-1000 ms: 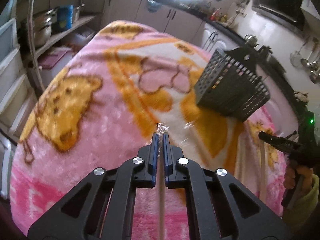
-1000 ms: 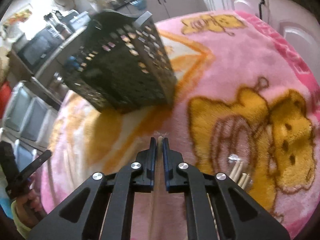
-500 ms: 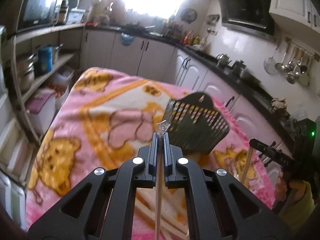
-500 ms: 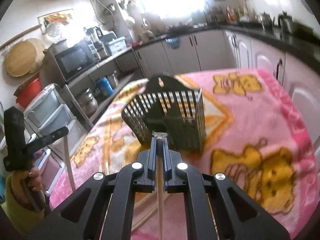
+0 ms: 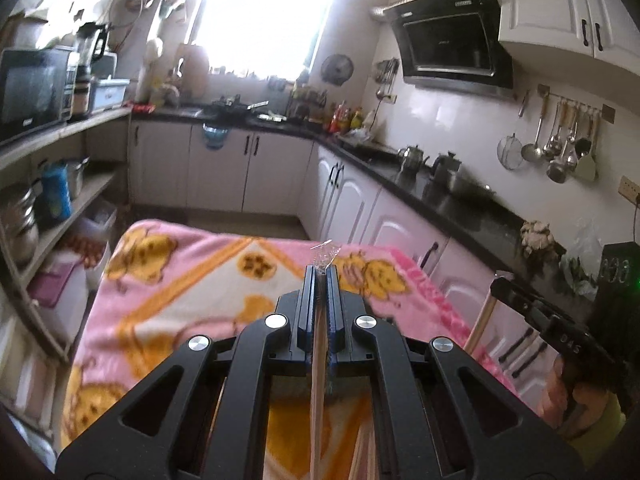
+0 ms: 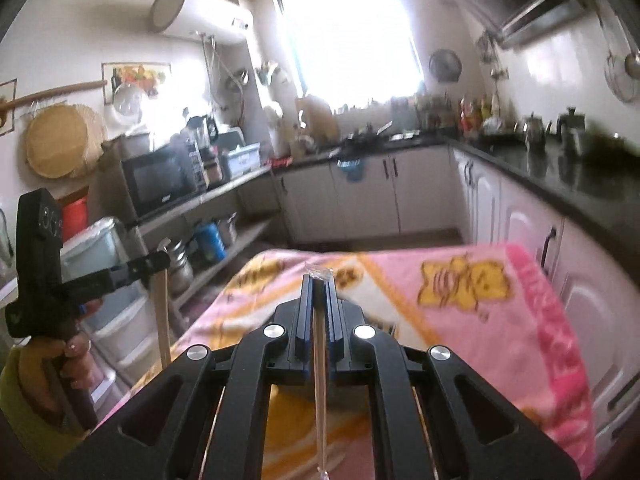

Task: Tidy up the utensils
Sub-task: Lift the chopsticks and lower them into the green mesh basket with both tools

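Note:
My left gripper [image 5: 319,270] is shut on a wooden chopstick in a clear wrapper [image 5: 318,380], held upright with the wrapper end sticking past the fingertips. My right gripper [image 6: 318,278] is shut on another wrapped chopstick [image 6: 320,392], also upright. Each gripper shows in the other's view, the right gripper [image 5: 500,284] at the right and the left gripper [image 6: 162,258] at the left, each with its chopstick hanging down. The black slotted utensil basket is hidden behind the grippers; only a dark patch [image 6: 348,394] shows between the right gripper's arms.
The pink blanket with yellow bears [image 5: 192,280] covers the table below both grippers. More loose chopsticks [image 6: 332,462] lie on it near the front. White cabinets with a black counter [image 5: 400,200] run along the right, open shelves [image 5: 60,208] on the left.
Both grippers have lifted and tilted up with their chopsticks. The basket, in plain sight before, has dropped out of sight below the fingers.

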Demonstrator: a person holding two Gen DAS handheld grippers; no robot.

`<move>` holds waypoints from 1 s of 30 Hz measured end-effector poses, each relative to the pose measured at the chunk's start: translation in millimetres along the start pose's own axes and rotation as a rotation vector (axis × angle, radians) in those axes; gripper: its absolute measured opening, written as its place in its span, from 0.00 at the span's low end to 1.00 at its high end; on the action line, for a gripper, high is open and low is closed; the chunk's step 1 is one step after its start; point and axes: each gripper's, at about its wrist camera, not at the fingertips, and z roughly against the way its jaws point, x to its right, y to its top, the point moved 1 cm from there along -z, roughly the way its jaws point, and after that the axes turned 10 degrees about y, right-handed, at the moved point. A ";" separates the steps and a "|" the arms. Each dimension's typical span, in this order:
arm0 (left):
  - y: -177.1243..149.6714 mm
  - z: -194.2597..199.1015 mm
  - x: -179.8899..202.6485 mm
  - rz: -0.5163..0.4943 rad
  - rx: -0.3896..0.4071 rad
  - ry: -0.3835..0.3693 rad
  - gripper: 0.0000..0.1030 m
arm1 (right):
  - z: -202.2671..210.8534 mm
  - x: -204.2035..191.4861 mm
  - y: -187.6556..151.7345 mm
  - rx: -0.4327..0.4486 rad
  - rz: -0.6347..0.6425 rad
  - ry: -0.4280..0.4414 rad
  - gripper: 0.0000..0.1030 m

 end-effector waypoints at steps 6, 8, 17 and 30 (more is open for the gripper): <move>29.2 -18.3 14.4 -0.007 0.083 0.026 0.01 | -10.6 10.1 31.3 0.069 0.010 -0.022 0.06; 36.8 -25.5 17.2 -0.004 0.113 0.055 0.01 | -14.8 12.5 40.3 0.088 0.018 -0.033 0.06; 43.6 -63.4 17.6 0.045 0.215 0.105 0.01 | -45.2 30.0 47.0 0.114 0.040 -0.080 0.06; 0.4 -110.7 6.7 0.040 0.248 0.115 0.01 | -85.3 63.5 9.0 0.067 -0.018 -0.108 0.06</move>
